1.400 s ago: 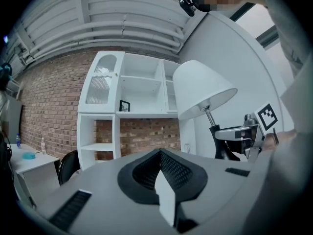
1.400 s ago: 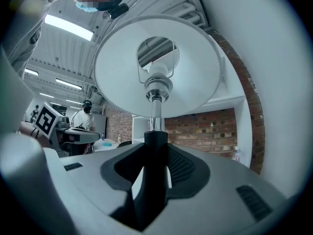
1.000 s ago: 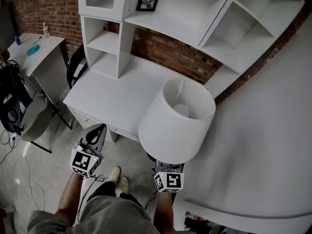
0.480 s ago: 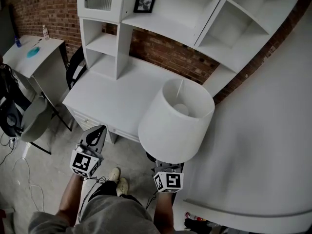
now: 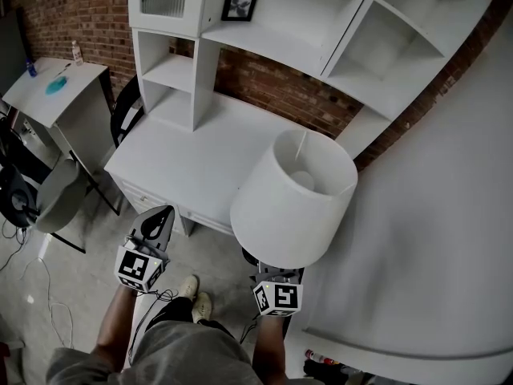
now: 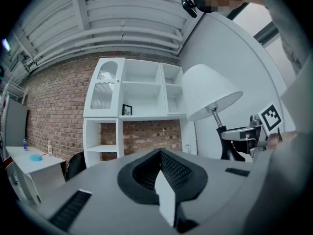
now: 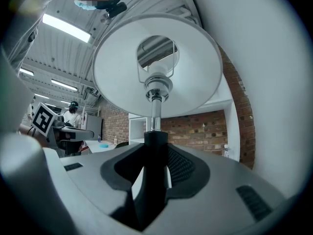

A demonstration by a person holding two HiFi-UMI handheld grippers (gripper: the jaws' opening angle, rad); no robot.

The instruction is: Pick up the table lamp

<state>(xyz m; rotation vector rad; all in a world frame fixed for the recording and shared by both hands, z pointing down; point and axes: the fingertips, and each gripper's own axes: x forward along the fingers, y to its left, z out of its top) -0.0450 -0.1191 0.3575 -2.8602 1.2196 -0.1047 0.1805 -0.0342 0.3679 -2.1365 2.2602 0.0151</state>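
Note:
The table lamp has a white cone shade (image 5: 292, 203) with a bulb inside, a chrome rod and a black stem (image 7: 152, 155). It hangs in the air in front of the white desk (image 5: 188, 163), upright and slightly tilted. My right gripper (image 5: 272, 271) is under the shade, shut on the black stem (image 6: 229, 143); in the right gripper view the stem fills the gap between the pads (image 7: 173, 168). My left gripper (image 5: 159, 217) is off to the lamp's left over the floor, shut and holding nothing (image 6: 164, 182).
A white hutch with shelves (image 5: 264, 22) and a framed picture (image 5: 243, 0) stands on the desk against a brick wall (image 5: 272, 87). A curved white wall (image 5: 433, 239) is close on the right. A chair (image 5: 56, 195) and a small table (image 5: 56, 87) stand at left.
The lamp shade has shifted a touch to the right in the head view. Both grippers keep their places and their grip.

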